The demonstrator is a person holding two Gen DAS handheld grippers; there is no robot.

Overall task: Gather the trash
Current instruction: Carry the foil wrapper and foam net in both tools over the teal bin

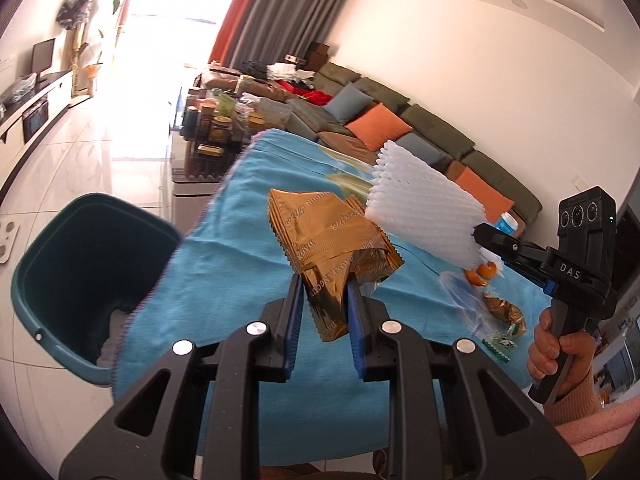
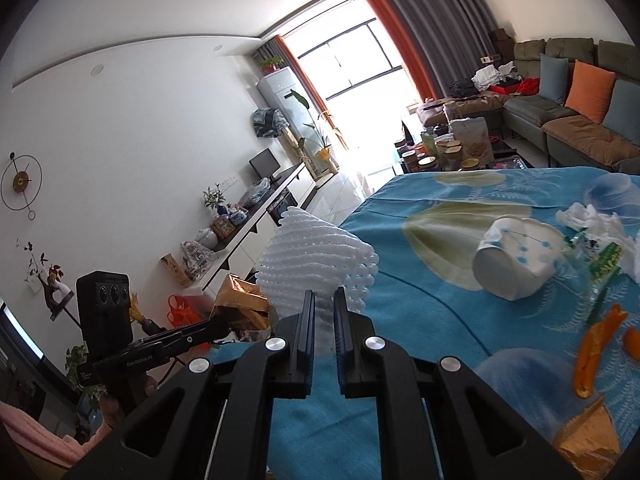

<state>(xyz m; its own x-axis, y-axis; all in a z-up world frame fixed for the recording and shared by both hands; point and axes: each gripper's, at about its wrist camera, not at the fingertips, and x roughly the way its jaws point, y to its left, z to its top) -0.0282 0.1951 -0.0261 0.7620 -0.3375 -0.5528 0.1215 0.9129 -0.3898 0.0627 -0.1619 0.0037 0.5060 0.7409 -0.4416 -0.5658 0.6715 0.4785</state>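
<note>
1. Because the task was to collect trash, each gripper carried 1 piece clear of the table: the left gripper (image 1: 322,292) had its blue pads clamped on the lower end of a gold foil wrapper (image 1: 332,236), and the right gripper (image 2: 323,304) was pinched tight on a white foam fruit net (image 2: 316,258).
2. Both items hung above the blue cloth (image 1: 224,248), not resting on it — a carrying hold, as I judged it, with the thin edges nipped so the bulk stuck out ahead of the fingers.
3. A teal bin (image 1: 80,272) stood on the floor just beside the table's edge, open-topped; in the left wrist view the wrapper was near it but not yet over its mouth, so the drop looked likely to come next.
4. More trash lay on the cloth: a tipped white paper cup (image 2: 516,256), crumpled tissue (image 2: 592,220), orange peel (image 2: 596,344), a green-printed clear wrapper (image 2: 604,264) and another gold wrapper (image 2: 588,436) at the near corner.
5. The surface was a table under a blue patterned cloth with pale leaf shapes.
6. Around it was a living room — a long green-brown sofa (image 1: 420,128) with orange and blue cushions, grey and orange curtains (image 2: 424,32) at a bright window, a white TV bench (image 2: 256,232) and pale floor tiles.
</note>
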